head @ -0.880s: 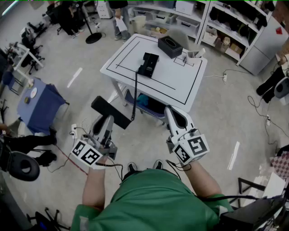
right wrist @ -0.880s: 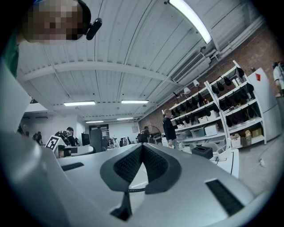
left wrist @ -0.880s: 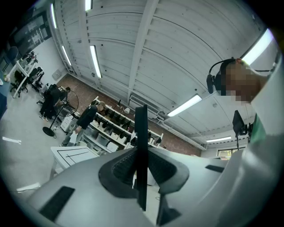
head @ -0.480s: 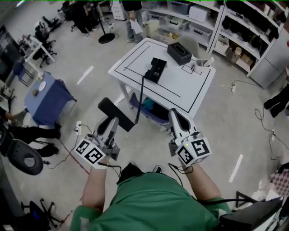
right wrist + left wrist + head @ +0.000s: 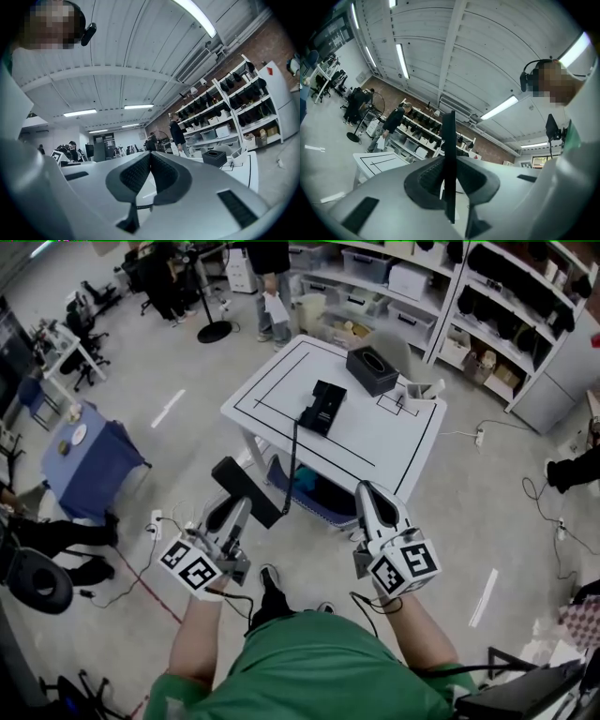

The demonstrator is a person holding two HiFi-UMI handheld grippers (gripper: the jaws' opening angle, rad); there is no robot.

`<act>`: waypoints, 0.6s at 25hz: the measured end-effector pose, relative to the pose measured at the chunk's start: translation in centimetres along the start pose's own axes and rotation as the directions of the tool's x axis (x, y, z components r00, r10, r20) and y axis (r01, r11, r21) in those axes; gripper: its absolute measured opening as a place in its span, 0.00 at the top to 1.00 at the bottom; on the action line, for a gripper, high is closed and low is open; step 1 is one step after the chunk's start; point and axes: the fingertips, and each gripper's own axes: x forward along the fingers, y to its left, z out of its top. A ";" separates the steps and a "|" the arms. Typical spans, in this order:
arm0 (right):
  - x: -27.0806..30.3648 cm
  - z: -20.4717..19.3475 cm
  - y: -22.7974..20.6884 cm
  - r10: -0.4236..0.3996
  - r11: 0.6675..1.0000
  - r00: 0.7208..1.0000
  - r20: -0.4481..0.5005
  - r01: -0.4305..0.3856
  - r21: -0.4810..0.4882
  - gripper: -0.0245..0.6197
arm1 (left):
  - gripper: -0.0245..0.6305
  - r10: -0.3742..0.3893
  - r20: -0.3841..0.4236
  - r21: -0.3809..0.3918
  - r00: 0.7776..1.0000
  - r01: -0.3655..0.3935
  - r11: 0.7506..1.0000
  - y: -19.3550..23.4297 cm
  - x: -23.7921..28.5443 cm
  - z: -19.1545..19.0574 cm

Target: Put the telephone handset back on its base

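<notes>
Head view: white black-lined surface, upper centre, carries the black plastic telephone base. Flat black plastic handset, centre left, well apart from it, is clamped in the left hand-held gripper. Right hand-held gripper closed, empty. Carry and placement remain.

White table w/ black lines is carrying phone base, black box, sm. white item at far edge.

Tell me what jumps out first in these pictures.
The black telephone handset stands out, clamped in the left gripper in front of the white, line-marked table. Its cord runs up to the black base on that table. The right gripper, alongside, is shut and empty.
</notes>
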 end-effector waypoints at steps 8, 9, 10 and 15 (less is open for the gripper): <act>8.6 -0.4 0.4 -0.087 0.996 0.996 -0.004 0.087 -0.021 0.93 | 0.84 -0.088 -0.023 -0.033 0.996 0.087 0.996 8.4 3.4 4.3; 9.6 -0.5 0.7 -0.100 0.995 0.995 -0.005 0.100 -0.020 0.93 | 0.84 -0.099 -0.028 -0.038 0.995 0.098 0.994 9.5 3.7 4.8; 10.6 -0.7 0.9 -0.113 0.993 0.994 -0.006 0.113 -0.020 0.93 | 0.84 -0.110 -0.033 -0.044 0.993 0.109 0.993 10.6 3.9 5.2; 15.6 -1.6 1.9 -0.158 0.987 0.987 0.002 0.158 -0.035 0.93 | 0.84 -0.177 -0.050 -0.058 0.983 0.174 0.983 15.7 5.2 7.3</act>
